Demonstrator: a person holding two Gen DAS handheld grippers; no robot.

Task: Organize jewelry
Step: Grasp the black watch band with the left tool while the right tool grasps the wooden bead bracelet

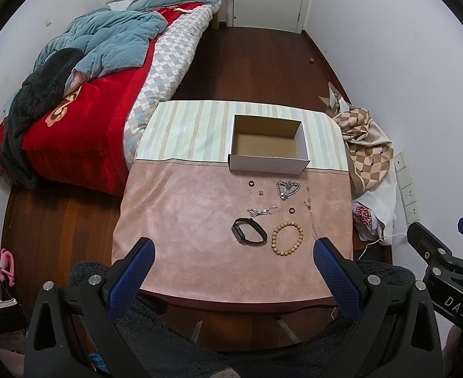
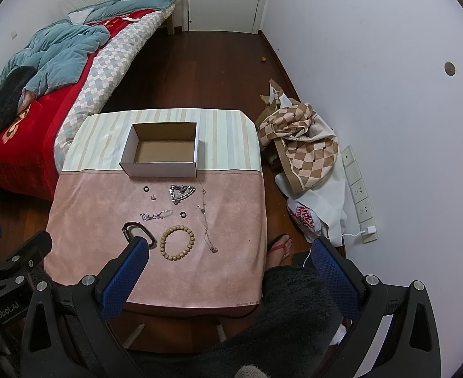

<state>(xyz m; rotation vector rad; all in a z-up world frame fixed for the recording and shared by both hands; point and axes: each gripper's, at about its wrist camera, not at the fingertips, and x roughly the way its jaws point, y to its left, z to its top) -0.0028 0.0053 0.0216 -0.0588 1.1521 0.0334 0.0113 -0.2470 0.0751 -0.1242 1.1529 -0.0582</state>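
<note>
An open, empty white cardboard box [image 1: 268, 160] [image 2: 159, 168] stands on the table's striped far half. In front of it, on the pink cloth [image 1: 184, 220] [image 2: 89, 220], lie a wooden bead bracelet [image 1: 287, 238] [image 2: 177, 242], a black watch band [image 1: 249, 235] [image 2: 137, 231], a silver chain heap [image 1: 287, 188] [image 2: 181, 192], a thin silver bracelet [image 1: 263, 211] [image 2: 156, 215], a long thin necklace [image 1: 311, 217] [image 2: 207, 220], two small dark rings [image 1: 251, 183] [image 1: 291, 210] and tiny earrings [image 1: 260, 192]. My left gripper [image 1: 234, 252] and right gripper [image 2: 228, 252] are both open and empty, above the table's near edge.
A bed [image 1: 83, 100] with red and teal bedding stands left of the table. A checked cloth pile [image 2: 297, 145] and a power strip [image 2: 357, 192] lie on the floor at the right wall. A sandalled foot [image 2: 278, 249] is by the table's right corner.
</note>
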